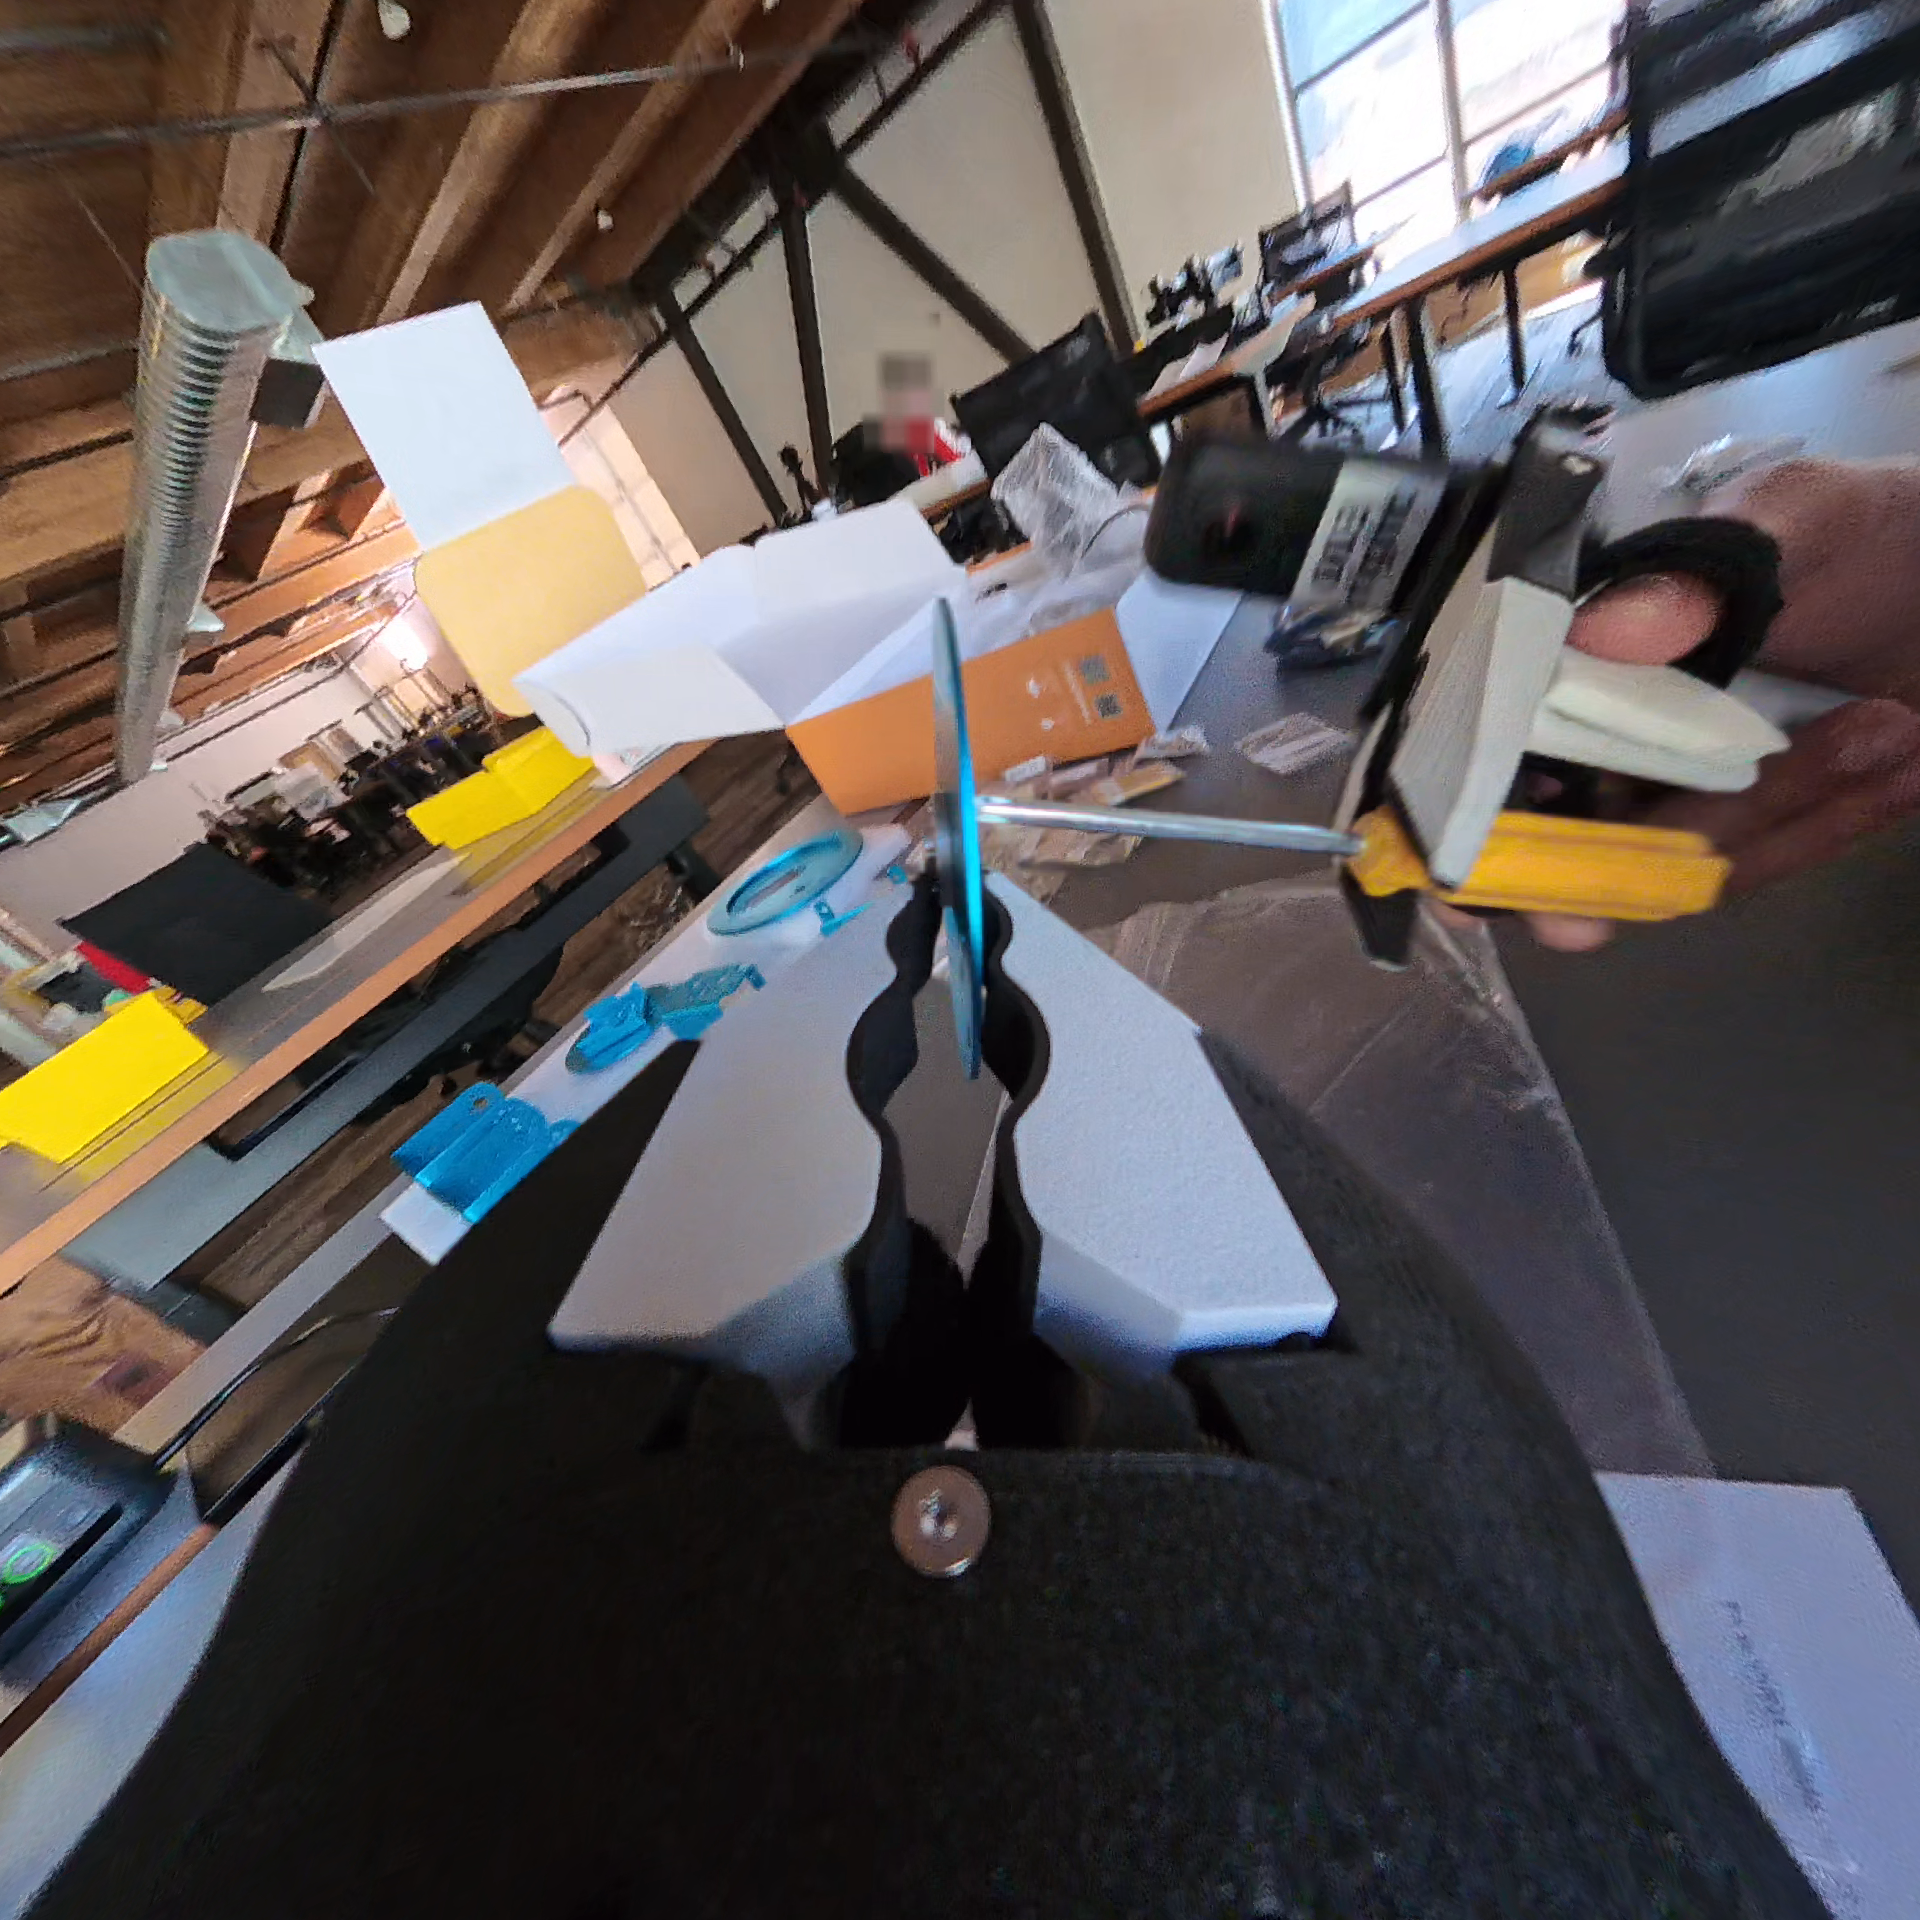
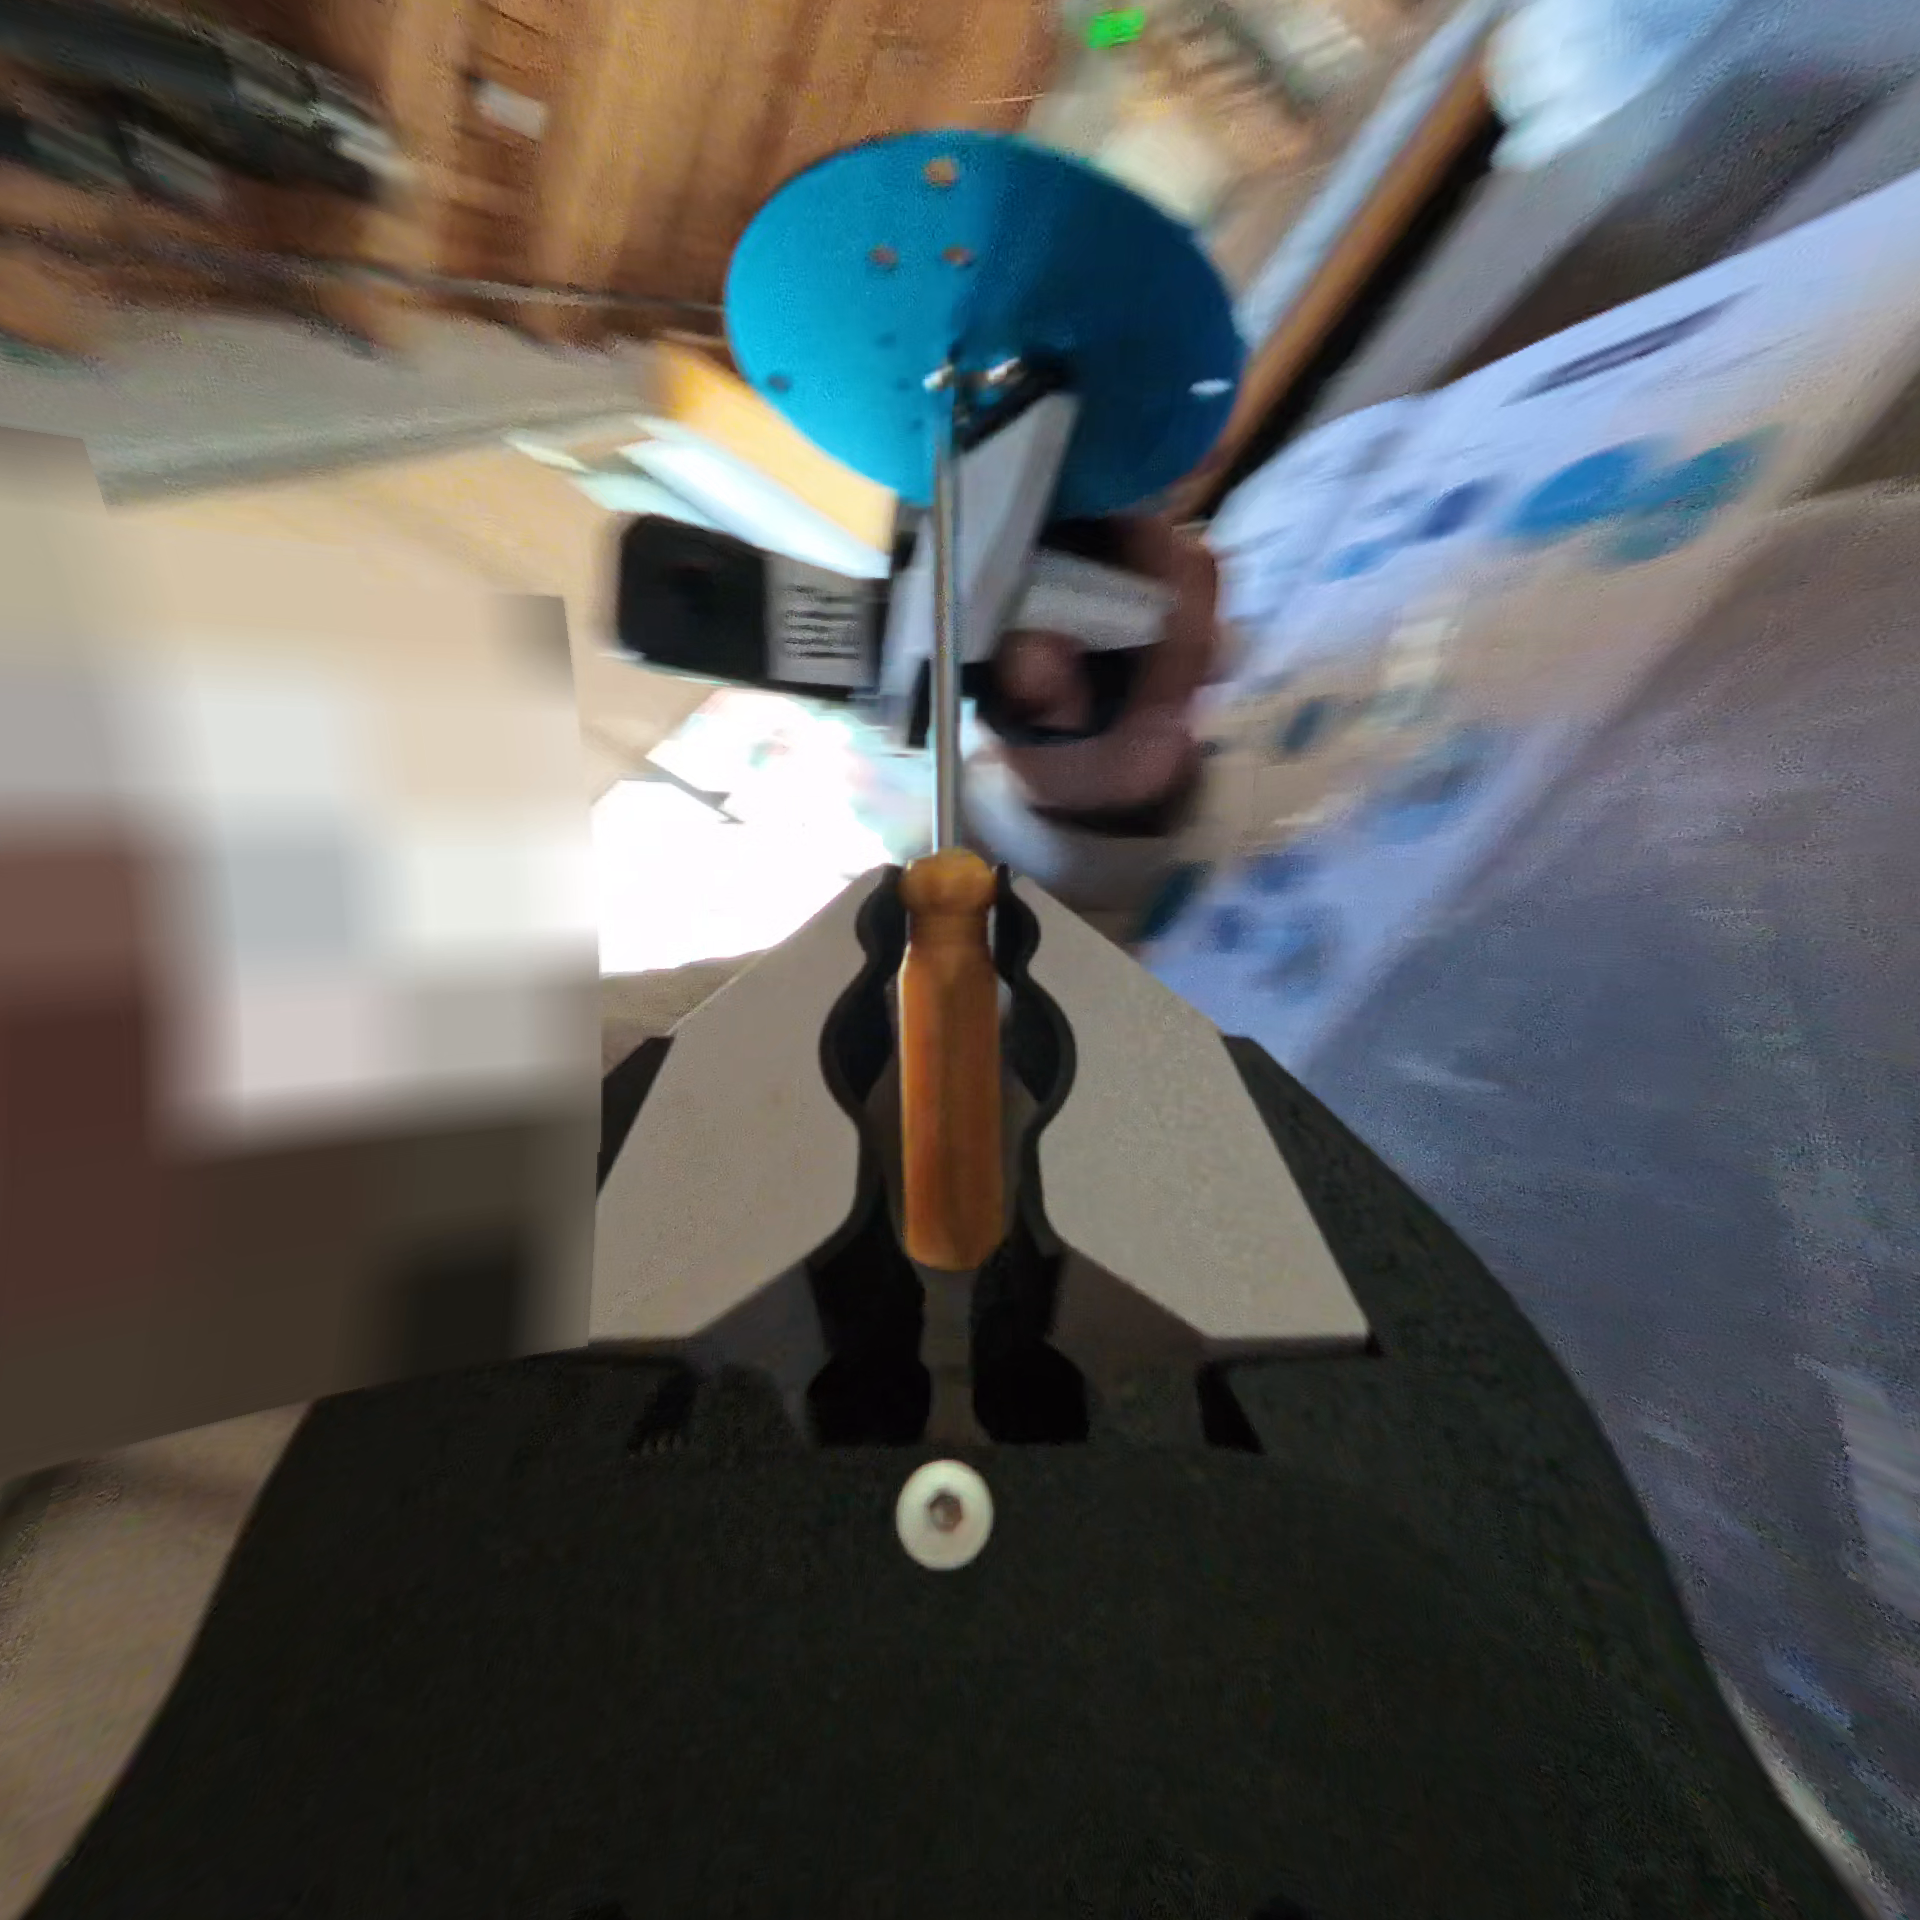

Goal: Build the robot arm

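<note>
My left gripper (image 1: 958,914) is shut on a thin blue metal disc (image 1: 958,831), held edge-on and upright above the table. My right gripper (image 2: 951,883) is shut on the yellow handle of a screwdriver (image 2: 951,1070). Its steel shaft reaches forward and its tip touches the face of the blue disc (image 2: 977,312), which has several small holes. In the left wrist view the right gripper (image 1: 1382,842) comes in from the right, held by a hand (image 1: 1829,644), with the screwdriver (image 1: 1538,862) lying level against the disc. The left gripper (image 2: 1003,457) shows behind the disc in the right wrist view.
Several blue metal parts (image 1: 665,1008) and a blue ring (image 1: 784,883) lie on a white sheet (image 1: 613,1081) on the grey table (image 1: 1455,1091). An open orange and white box (image 1: 997,717) stands behind, with small packets (image 1: 1288,743) near it. A black bag (image 1: 1766,208) stands far right. The left gripper's tips are roughly 8 centimeters from the right gripper's.
</note>
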{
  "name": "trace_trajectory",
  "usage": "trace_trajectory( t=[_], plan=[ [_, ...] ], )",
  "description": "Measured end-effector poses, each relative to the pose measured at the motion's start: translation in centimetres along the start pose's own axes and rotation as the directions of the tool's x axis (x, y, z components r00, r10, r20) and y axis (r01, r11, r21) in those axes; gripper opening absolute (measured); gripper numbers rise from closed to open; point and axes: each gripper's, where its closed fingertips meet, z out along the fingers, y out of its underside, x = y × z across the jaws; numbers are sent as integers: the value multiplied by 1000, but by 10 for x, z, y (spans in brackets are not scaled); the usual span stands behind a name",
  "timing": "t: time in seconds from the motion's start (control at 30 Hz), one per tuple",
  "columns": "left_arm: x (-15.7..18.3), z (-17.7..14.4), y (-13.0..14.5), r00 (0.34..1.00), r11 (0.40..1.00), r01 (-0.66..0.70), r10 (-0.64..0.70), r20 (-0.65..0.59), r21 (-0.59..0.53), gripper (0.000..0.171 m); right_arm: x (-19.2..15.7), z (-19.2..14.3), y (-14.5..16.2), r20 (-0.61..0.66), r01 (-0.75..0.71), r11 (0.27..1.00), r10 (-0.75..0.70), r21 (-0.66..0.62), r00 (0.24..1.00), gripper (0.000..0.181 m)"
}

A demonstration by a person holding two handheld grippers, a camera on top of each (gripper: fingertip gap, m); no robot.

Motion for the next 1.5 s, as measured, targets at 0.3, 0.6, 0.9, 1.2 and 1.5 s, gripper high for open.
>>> trace_trajectory(
  t=[0.3,0.6,0.9,1.2,1.5],
  plan=[
    [9,14,40,995,978,-96,95,-10,-188,6,84,-24,-2,-601,441,839,-538,-317,591,16],
    [8,16,59,992,955,-123,125,-10,-269,6,103,-39,-1,-714,502,714,-657,-487,242,18],
    [23,19,59,990,952,-142,132,-54,-270,6,120,-52,11,-688,386,645,-725,-659,37,15],
    [5,16,62,998,963,53,-60,-16,-266,6,81,-40,-4,-736,528,769,-582,-361,345,15],
    [9,16,63,998,962,50,-59,-25,-268,6,79,-42,-8,-746,540,772,-567,-335,348,15]
  ],
)
